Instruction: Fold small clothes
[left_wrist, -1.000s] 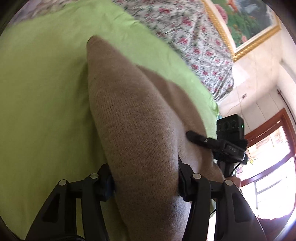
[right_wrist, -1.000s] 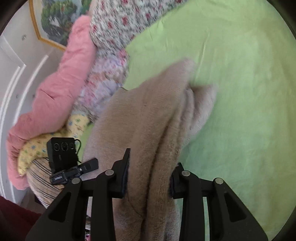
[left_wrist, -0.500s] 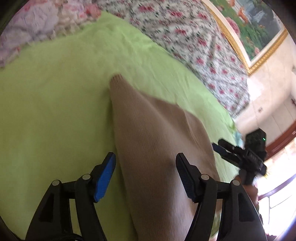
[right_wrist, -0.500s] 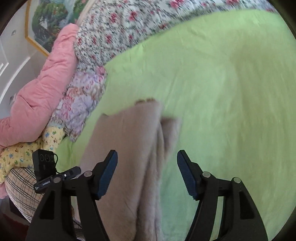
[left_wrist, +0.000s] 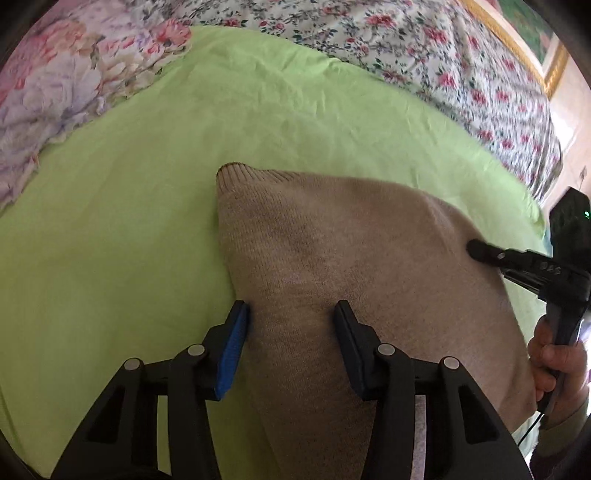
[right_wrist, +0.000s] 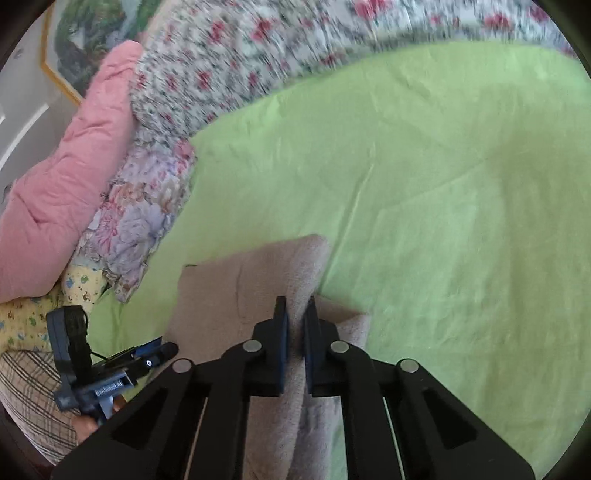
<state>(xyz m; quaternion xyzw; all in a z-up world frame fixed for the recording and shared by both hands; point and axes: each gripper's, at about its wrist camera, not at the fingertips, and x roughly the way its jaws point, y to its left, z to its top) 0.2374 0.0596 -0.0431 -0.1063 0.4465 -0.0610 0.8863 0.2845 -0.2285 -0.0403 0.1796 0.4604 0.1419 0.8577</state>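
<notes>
A tan knit garment (left_wrist: 332, 266) lies folded on the green bedsheet (left_wrist: 110, 240). My left gripper (left_wrist: 291, 314) is open, its jaws standing on either side of the garment's near left edge. In the right wrist view the garment (right_wrist: 236, 288) shows as a folded tan piece, and my right gripper (right_wrist: 295, 314) is shut on a raised fold of it. The right gripper also shows in the left wrist view (left_wrist: 476, 249) at the garment's right edge. The left gripper shows in the right wrist view (right_wrist: 162, 350) at the garment's left side.
A floral quilt (left_wrist: 424, 48) and a floral pillow (left_wrist: 55, 85) border the sheet at the back. A pink duvet (right_wrist: 62, 177) and a plaid cloth (right_wrist: 29, 391) lie at the left. A framed picture (right_wrist: 85, 40) hangs behind.
Both grippers let go of the garment, and it came down flat on the sheet. The left gripper stays open over its edge. The right gripper has closed again on a fold.
</notes>
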